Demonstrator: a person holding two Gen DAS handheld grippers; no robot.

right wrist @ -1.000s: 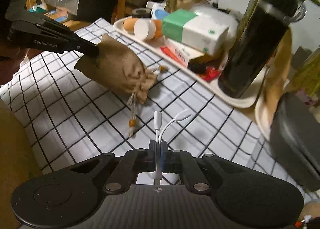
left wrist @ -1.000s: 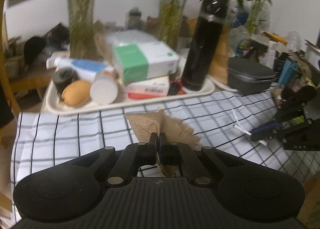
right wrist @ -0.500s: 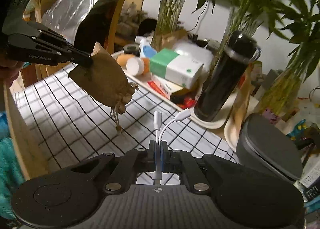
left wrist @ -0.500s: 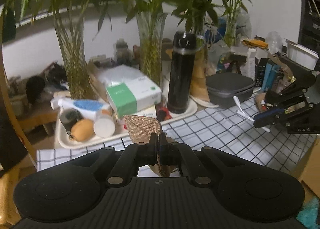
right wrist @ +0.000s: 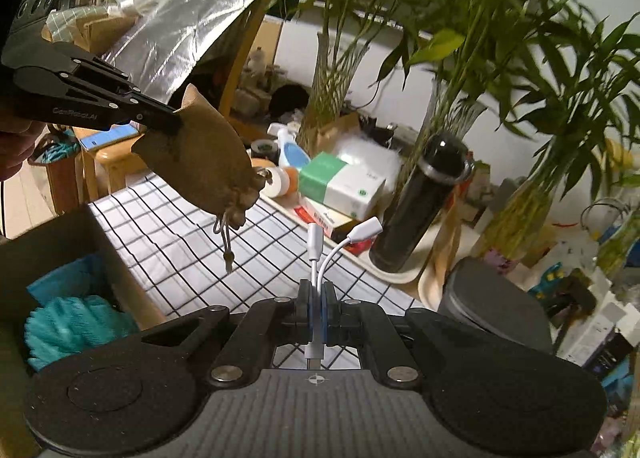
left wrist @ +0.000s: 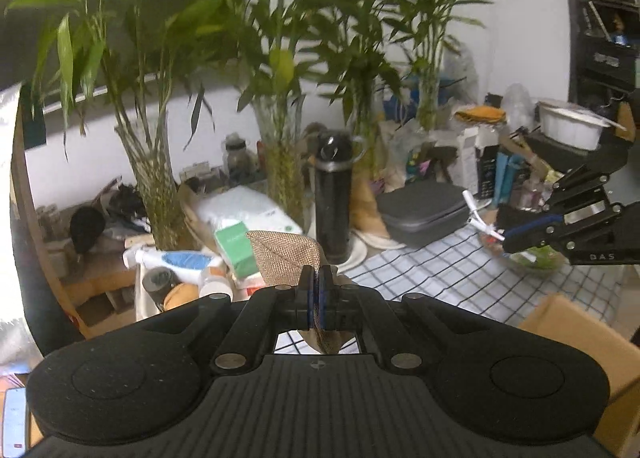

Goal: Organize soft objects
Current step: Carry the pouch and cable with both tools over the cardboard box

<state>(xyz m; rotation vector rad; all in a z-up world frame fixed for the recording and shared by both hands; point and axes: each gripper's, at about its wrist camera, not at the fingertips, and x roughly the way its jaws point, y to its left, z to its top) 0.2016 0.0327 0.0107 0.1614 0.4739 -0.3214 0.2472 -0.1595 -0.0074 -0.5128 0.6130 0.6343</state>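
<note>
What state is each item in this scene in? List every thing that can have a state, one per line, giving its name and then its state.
left gripper: shut on the burlap pouch.
burlap pouch: hanging in the air, drawstring neck cinched, cords dangling.
right gripper: shut on the white adapter cable.
white adapter cable: held upright, two plugs forking upward.
black bottle: upright, lid on.
cardboard box: open, teal fabric inside.

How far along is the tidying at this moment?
Partly done: teal fluffy fabric already lies in the brown cardboard box. In hand: the left tongs grip a tan burlap drawstring pouch in the air; the right tongs clamp a white forked adapter cable. Both still need putting away.
</note>
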